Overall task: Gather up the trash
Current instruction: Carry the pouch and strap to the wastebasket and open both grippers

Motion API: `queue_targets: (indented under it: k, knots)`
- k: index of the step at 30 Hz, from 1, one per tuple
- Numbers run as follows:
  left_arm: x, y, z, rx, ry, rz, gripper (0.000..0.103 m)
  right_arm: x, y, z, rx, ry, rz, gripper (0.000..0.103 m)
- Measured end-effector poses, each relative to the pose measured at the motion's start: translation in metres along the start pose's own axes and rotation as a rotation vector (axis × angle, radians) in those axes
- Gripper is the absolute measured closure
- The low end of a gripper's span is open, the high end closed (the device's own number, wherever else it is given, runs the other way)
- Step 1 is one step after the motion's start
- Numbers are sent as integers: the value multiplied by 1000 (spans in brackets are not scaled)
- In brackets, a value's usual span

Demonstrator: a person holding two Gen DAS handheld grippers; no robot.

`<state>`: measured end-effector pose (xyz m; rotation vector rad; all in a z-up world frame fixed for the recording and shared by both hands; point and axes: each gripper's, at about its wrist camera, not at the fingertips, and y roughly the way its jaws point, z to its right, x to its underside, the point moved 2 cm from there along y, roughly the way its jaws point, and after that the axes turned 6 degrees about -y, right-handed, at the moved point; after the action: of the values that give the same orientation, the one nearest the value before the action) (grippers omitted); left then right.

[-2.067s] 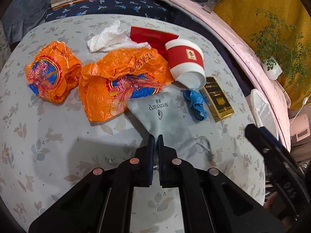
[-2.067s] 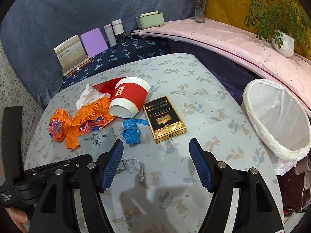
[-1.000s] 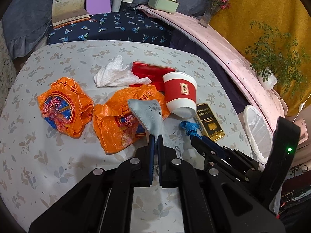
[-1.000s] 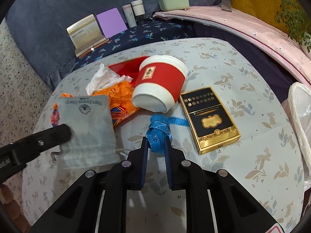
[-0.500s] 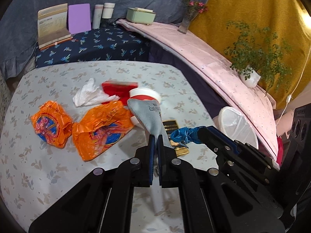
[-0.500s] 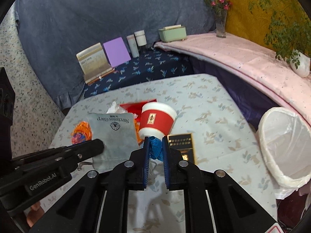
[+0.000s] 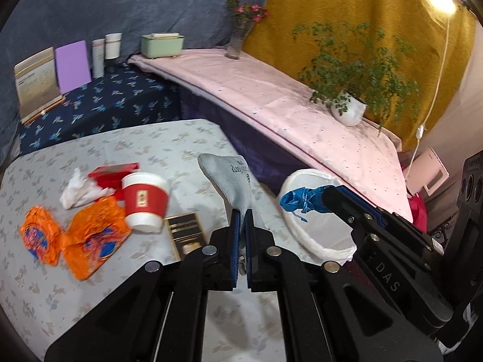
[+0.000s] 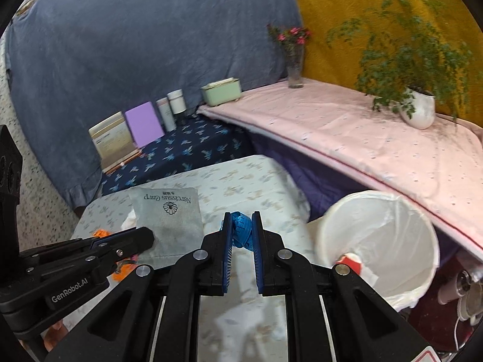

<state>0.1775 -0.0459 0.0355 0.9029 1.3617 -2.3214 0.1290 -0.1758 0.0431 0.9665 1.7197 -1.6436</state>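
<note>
My left gripper (image 7: 242, 214) is shut on a grey cloth pouch (image 7: 231, 178) and holds it up above the table; the pouch also shows in the right wrist view (image 8: 167, 211). My right gripper (image 8: 242, 226) is shut on a crumpled blue tape measure (image 8: 241, 230), which the left wrist view shows (image 7: 302, 200) in front of the white-lined trash bin (image 7: 314, 232). The bin (image 8: 380, 241) stands beside the table's right edge. On the table lie two orange wrappers (image 7: 93, 235), a red-and-white paper cup (image 7: 145, 202), a white tissue (image 7: 80, 191), a red packet (image 7: 113, 172) and a black-and-gold box (image 7: 185, 233).
The table has a pale floral cloth (image 7: 169, 147). A pink-covered ledge (image 7: 286, 102) with a potted plant (image 7: 348, 110) and a flower vase (image 7: 238, 42) runs behind the bin. Books and cups stand on a dark blue surface (image 7: 99, 102) at the back.
Both grippers have lifted and swung right toward the bin, each carrying its item. The pouch and tape measure are now higher above the table.
</note>
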Motion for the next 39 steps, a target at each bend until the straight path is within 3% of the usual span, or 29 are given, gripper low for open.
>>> queue_targets:
  k: [16, 28, 31, 33, 39]
  knots:
    - [-7, 72, 117, 115, 128, -64, 100, 14, -8, 136, 194, 124, -13, 91]
    - [3, 122, 148, 143, 165, -141, 98, 34, 6, 182, 237, 186, -53, 91]
    - [4, 126, 150, 149, 159, -141, 93, 35, 7, 186, 249, 195, -46, 88]
    - [4, 128, 150, 141, 157, -137, 75, 35, 7, 187, 257, 190, -45, 79]
    - [2, 126, 145, 123, 147, -128, 72, 31, 2, 184, 277, 175, -27, 59]
